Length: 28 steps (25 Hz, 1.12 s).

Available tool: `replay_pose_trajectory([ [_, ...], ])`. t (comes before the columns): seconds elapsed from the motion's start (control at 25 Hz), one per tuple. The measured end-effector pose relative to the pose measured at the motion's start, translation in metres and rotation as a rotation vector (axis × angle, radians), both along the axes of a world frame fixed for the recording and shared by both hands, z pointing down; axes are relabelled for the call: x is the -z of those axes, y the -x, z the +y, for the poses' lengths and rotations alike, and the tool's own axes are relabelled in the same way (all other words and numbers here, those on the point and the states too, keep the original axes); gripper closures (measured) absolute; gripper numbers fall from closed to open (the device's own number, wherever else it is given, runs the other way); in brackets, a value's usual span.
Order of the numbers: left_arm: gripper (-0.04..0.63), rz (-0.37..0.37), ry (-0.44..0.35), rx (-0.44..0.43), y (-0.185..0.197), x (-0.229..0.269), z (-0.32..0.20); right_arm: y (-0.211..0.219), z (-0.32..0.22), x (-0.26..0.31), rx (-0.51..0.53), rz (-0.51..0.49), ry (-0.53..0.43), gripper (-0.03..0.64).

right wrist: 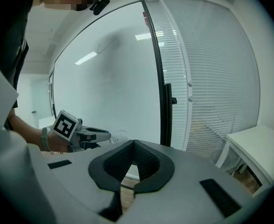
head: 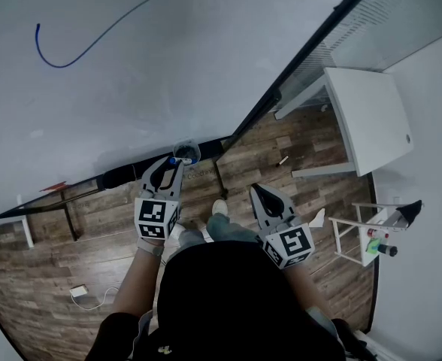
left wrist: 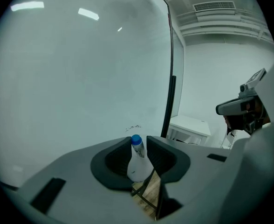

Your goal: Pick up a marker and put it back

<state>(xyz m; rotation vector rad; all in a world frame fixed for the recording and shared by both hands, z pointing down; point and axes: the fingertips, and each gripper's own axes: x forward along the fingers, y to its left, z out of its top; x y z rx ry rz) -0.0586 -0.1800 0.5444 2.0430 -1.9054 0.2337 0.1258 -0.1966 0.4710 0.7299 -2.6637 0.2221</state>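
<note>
**Blue-capped marker sits in its holder, my left jaws loose around it**

Blue cap up, the marker (left wrist: 136, 147) stands between the fingers of my left gripper (head: 180, 162), dead ahead at twelve o'clock in the left gripper view. Its lower end sits in a pale flared holder (left wrist: 138, 169), which seems to hang on the ledge (head: 123, 175) along the bottom of the whiteboard (head: 168, 66). My left fingers are parted around the marker's neck. One pad is right against it and I see a sliver of gap at the other, so I judge I am not squeezing it. I hold the jaws level and square to the board, so the marker can stand on its own and I can draw straight back toward six o'clock without tipping it.

My right gripper (right wrist: 133, 144) is closed on nothing. I keep it low at about four o'clock from the left one, away from the ledge, because this step needs only one hand. By my reading the marker is as good as returned.
</note>
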Motion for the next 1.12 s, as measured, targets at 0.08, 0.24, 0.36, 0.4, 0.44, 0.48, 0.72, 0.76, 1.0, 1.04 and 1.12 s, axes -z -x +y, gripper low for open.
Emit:
replay_pose_trajectory([
  [0.08,0.487,0.0,0.0,0.006,0.002,0.0,0.001,0.001,0.001,0.0,0.004,0.0,0.0,0.589],
  [0.24,0.469,-0.004,-0.003,0.022,0.007,0.004,0.004,0.005,0.002,0.0,0.015,-0.004,-0.001,0.589],
  [0.36,0.466,-0.006,-0.007,0.03,0.008,0.009,0.008,0.01,0.003,0.002,0.033,-0.011,-0.006,0.589],
  [0.4,0.466,-0.008,-0.009,0.033,0.009,0.011,0.009,0.012,0.003,0.003,0.042,-0.014,-0.008,0.589],
  [0.44,0.466,-0.01,-0.012,0.038,0.011,0.013,0.01,0.015,0.004,0.004,0.051,-0.018,-0.009,0.589],
  [0.48,0.466,-0.013,-0.017,0.047,0.013,0.016,0.012,0.018,0.004,0.005,0.059,-0.022,-0.009,0.589],
  [0.72,0.466,-0.024,-0.029,0.116,0.03,0.032,0.031,0.045,0.011,0.012,0.14,-0.047,-0.014,0.589],
  [0.76,0.466,-0.027,-0.027,0.124,0.032,0.034,0.036,0.05,0.013,0.013,0.155,-0.051,-0.015,0.589],
  [1.0,0.481,-0.049,-0.034,0.202,0.049,0.05,0.07,0.086,0.029,0.022,0.277,-0.082,-0.02,0.589],
  [1.04,0.486,-0.051,-0.036,0.216,0.051,0.052,0.075,0.091,0.032,0.022,0.298,-0.086,-0.021,0.589],
  [1.12,0.496,-0.065,-0.053,0.244,0.057,0.058,0.085,0.103,0.038,0.024,0.341,-0.092,-0.022,0.589],
])
